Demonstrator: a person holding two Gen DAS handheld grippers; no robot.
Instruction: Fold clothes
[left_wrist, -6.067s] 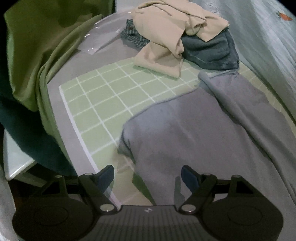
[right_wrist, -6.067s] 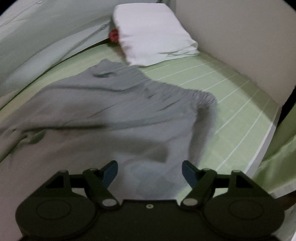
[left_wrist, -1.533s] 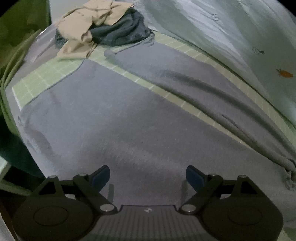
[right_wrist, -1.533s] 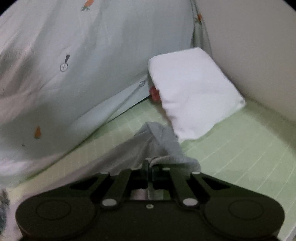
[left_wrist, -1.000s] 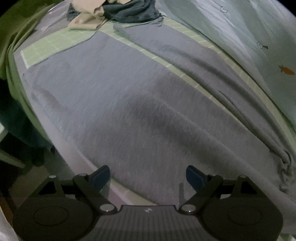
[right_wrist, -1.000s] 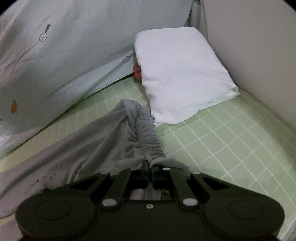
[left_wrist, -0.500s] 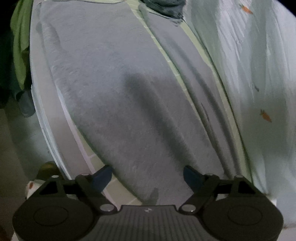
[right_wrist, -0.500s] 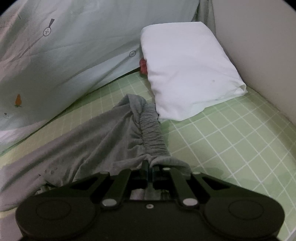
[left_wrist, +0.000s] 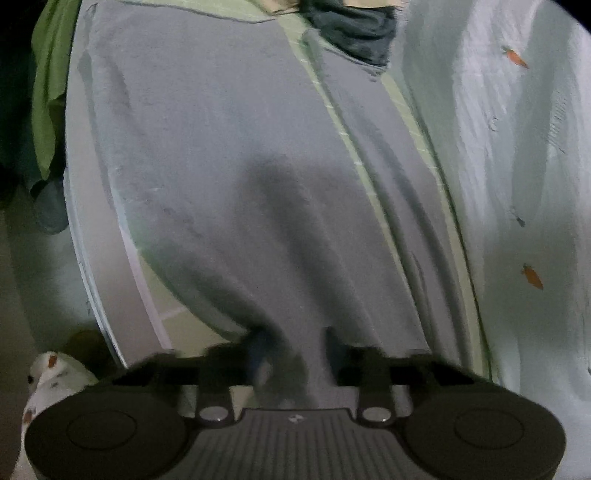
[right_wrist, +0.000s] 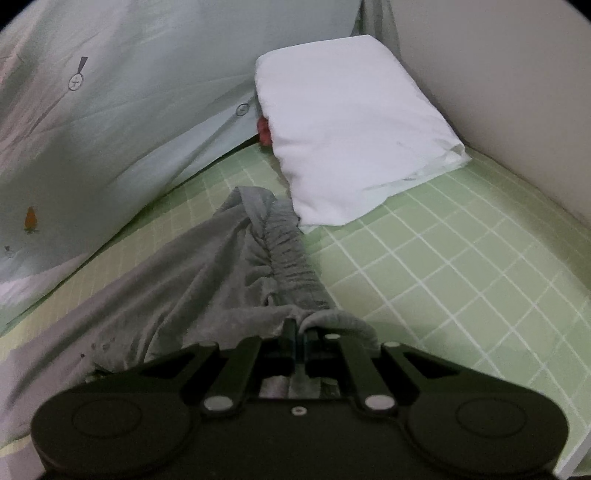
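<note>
Lying flat along the bed (right_wrist: 461, 258), the grey pants (left_wrist: 229, 166) look soft, limp and light; best held at the waistband (right_wrist: 288, 251). Right gripper (right_wrist: 300, 332) is clamped tight on that band. Left gripper (left_wrist: 295, 350) is narrowed around a fabric bunch, blurred; full closure cannot be told.

Your left wrist camera sits low over the near edge of the bed (left_wrist: 110, 236), close to the cloth, looking down its length toward the far end. Your right wrist camera hovers just above the green checked sheet (right_wrist: 461, 266), facing the pillow (right_wrist: 351, 129) in the corner by the wall. Both views share the grey trousers (left_wrist: 229, 155) (right_wrist: 207, 280) and the carrot-print quilt (left_wrist: 517, 166) (right_wrist: 110, 110).
</note>
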